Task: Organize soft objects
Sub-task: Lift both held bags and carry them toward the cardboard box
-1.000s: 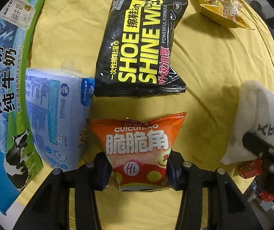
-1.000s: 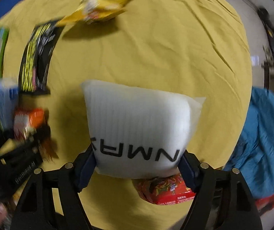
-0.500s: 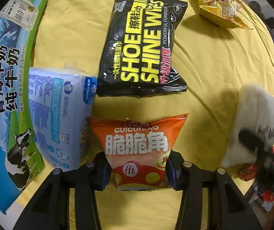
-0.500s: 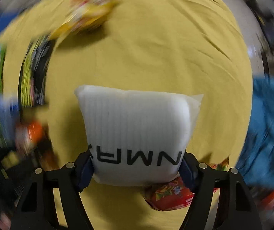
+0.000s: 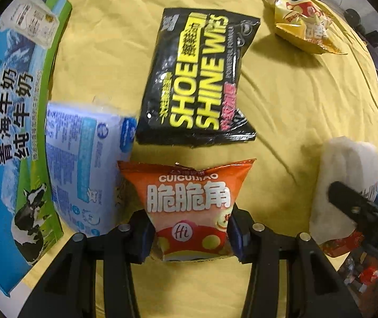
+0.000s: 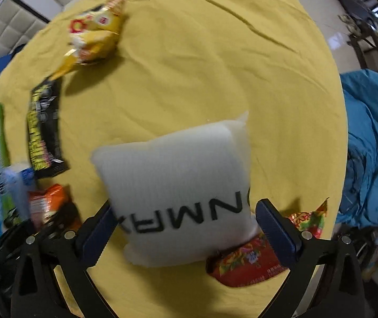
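Orange snack bag [image 5: 189, 206] is clamped by left gripper [image 5: 190, 234], just below black wipes pack [image 5: 196, 84] on yellow cloth [image 5: 294, 100]. White pillow [image 6: 181, 193] is seen between parted jaws of right gripper [image 6: 186, 228], overlapping red packet [image 6: 247, 265].

White pillow pack [image 6: 178, 196] lettered in black, tilted, between the spread fingers of the right gripper [image 6: 186, 228], right finger [image 6: 276, 233] apart from it. Red floral packet [image 6: 252, 265] beneath its lower right corner. Yellow snack bag [image 6: 96, 31] and black wipes pack [image 6: 44, 129] far left on yellow cloth [image 6: 215, 66].
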`<state>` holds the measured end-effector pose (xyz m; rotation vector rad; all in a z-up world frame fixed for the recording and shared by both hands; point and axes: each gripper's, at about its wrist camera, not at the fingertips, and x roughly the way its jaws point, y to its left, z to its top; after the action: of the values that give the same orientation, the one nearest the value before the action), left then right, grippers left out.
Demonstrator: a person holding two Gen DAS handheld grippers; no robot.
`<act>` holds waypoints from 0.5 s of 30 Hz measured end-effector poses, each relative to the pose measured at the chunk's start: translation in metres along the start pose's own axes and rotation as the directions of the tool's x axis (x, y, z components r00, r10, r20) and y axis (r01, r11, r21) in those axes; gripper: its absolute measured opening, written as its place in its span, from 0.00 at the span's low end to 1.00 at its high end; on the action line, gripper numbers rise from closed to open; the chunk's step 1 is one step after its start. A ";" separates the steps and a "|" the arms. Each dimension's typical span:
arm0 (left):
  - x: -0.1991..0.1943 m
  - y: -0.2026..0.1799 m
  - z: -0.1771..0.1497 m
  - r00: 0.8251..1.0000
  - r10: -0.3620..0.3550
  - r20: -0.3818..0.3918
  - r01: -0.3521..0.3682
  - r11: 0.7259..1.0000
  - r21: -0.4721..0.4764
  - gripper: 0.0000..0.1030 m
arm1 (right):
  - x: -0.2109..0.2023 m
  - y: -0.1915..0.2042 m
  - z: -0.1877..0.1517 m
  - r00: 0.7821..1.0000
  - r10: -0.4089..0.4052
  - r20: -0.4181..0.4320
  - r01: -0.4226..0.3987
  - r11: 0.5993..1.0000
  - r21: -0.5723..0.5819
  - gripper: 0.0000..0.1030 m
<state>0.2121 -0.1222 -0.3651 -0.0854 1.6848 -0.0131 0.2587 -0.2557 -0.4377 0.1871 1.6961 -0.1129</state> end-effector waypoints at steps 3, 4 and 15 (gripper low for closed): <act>-0.005 -0.004 0.004 1.000 0.005 0.014 -0.005 1.000 0.010 0.38 | 0.002 -0.003 -0.006 1.000 -0.007 0.028 0.007 1.000 -0.013 0.87; -0.007 -0.003 0.004 1.000 0.005 0.020 -0.005 1.000 0.014 0.37 | 0.000 -0.005 -0.012 0.999 -0.008 0.040 0.009 1.000 -0.022 0.81; -0.059 0.013 -0.019 0.991 0.014 0.132 -0.018 0.999 0.031 0.33 | -0.079 0.038 -0.053 0.991 0.029 0.129 -0.020 0.997 -0.070 0.69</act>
<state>0.1990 -0.1068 -0.3048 -0.0478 1.5522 -0.0220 0.2239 -0.2135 -0.3511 0.1456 1.5652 -0.0472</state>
